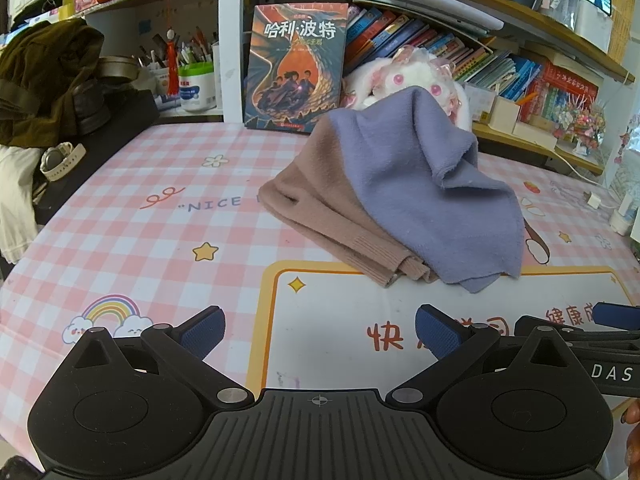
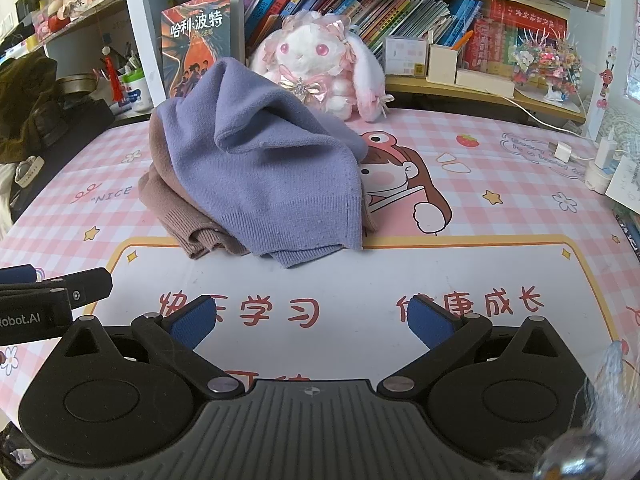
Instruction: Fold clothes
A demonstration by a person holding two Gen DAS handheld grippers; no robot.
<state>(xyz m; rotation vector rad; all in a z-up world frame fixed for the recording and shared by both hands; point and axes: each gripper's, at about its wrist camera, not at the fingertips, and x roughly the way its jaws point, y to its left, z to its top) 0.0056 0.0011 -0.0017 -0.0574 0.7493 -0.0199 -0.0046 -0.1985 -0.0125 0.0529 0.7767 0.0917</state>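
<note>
My left gripper [image 1: 318, 334] and right gripper [image 2: 310, 322] hover low over the bench [image 2: 500, 168], fingers [image 2: 192, 322] spread apart and empty. The knit garment [image 2: 256, 168], lilac over a brown portion, sits heaped mid-bench ahead of both, untouched, just in front of a plush rabbit [image 2: 320, 68] and an upright book [image 1: 296, 64].

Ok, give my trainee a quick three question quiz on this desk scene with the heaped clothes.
1. True or false: the left gripper is shut on the purple garment.
2. Which colour lies under the purple one: A brown, B green, C white?
3. What toy sits behind the heap?

Key: 1 false, both it and the right gripper are open, short of the heap. 2 A, the brown garment. 3 plush rabbit.
</note>
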